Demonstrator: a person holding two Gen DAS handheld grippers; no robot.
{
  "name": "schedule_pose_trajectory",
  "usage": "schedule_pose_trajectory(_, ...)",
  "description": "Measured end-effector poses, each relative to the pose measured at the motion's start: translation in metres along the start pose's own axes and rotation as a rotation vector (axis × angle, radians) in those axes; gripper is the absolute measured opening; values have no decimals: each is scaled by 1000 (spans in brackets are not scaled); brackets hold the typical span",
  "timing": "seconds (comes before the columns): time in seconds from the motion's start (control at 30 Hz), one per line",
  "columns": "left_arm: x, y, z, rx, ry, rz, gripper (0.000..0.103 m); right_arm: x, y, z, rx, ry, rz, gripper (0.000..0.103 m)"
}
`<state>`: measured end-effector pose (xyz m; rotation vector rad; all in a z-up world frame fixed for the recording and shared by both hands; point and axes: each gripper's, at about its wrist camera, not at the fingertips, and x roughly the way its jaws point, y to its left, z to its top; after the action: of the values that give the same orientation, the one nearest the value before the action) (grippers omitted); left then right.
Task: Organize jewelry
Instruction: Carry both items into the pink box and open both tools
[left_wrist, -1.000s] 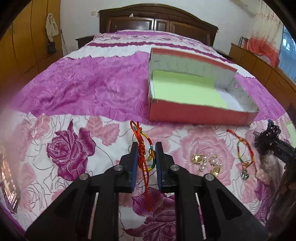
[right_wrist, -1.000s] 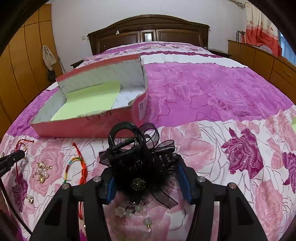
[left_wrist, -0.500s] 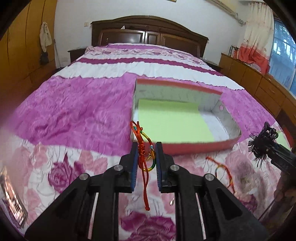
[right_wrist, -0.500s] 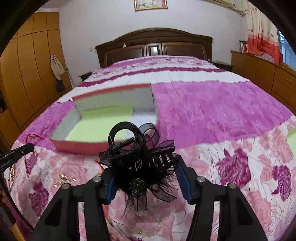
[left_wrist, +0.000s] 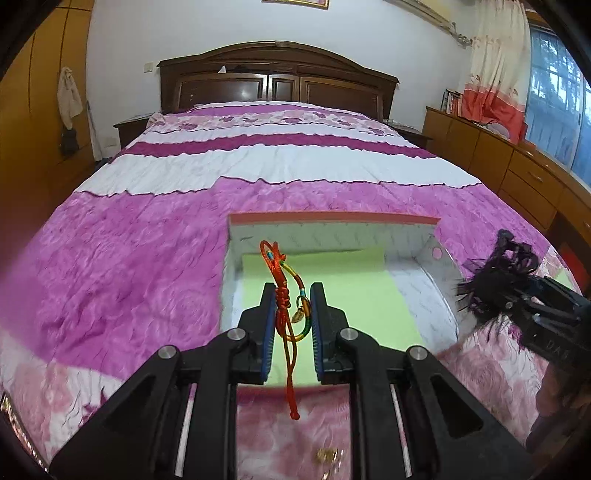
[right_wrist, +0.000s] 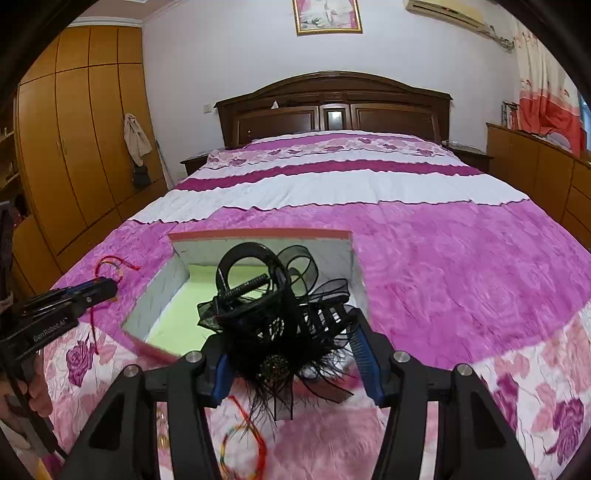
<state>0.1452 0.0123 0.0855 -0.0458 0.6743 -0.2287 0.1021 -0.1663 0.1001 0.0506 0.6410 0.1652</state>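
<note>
A red knotted cord bracelet (left_wrist: 282, 301) with a rainbow strand and a gold charm hangs in my left gripper (left_wrist: 294, 297), which is shut on it above the near wall of the pink box (left_wrist: 332, 218). The box has white inner walls and a green sheet (left_wrist: 369, 295) on its floor. My right gripper (right_wrist: 290, 328) is shut on a black feathered hair clip (right_wrist: 273, 314), held over the box's (right_wrist: 258, 233) near right corner. In the right wrist view, the left gripper (right_wrist: 107, 288) shows at the left with the bracelet (right_wrist: 110, 263). The clip (left_wrist: 495, 280) shows at the right of the left wrist view.
A second rainbow-and-red bracelet (right_wrist: 243, 439) and small gold pieces (left_wrist: 327, 456) lie on the floral bedspread (left_wrist: 110, 258) below the grippers. A hand (right_wrist: 33, 387) holds the left tool. Wardrobes stand at the left, the headboard (right_wrist: 332, 107) behind, and drawers (left_wrist: 517, 173) at the right.
Both grippers have risen off the bedspread and moved toward the box with their loads. The jewelry left on the bed has slipped down out of the middle of both views.
</note>
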Motion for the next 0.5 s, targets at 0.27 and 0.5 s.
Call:
schedule_pose_trajectory(0.27,41,-5,12,-3,56,-3,10,47,2,18,25,36,-8,58)
schedule_pose_trajectory(0.5,73,-4,14,0,92,26,10,84,-5,23,32,74,-32,58)
